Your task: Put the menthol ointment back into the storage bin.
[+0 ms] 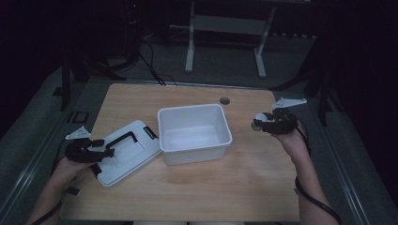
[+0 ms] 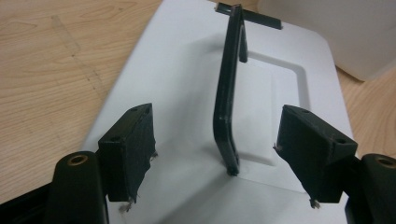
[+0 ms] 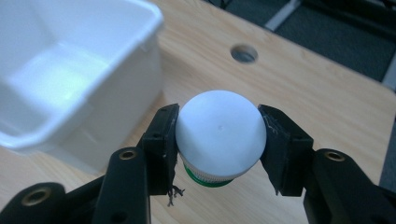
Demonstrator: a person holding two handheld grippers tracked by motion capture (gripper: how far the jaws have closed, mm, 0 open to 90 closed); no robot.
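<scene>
A white bin (image 1: 197, 152) stands open and empty at the table's middle. Its white lid (image 1: 136, 157) lies flat to the left, the black handle (image 1: 123, 139) raised. My left gripper (image 1: 105, 151) rests over the lid's near end. In the left gripper view the handle (image 2: 227, 93) stands between the jaws of the left gripper (image 2: 215, 114), which is open, with neither pad touching it. To the right of the bin, my right gripper (image 1: 259, 123) is lifted off the table. It (image 3: 218, 111) is shut on a small white dome-topped bottle (image 3: 219, 133) with a green band.
The wooden table (image 1: 211, 187) has a round cable hole (image 1: 225, 100) behind the bin. Beyond the far edge stand a white desk frame (image 1: 190, 47) and cables on a dark floor. In the right gripper view the bin's corner (image 3: 116, 79) is close on the left.
</scene>
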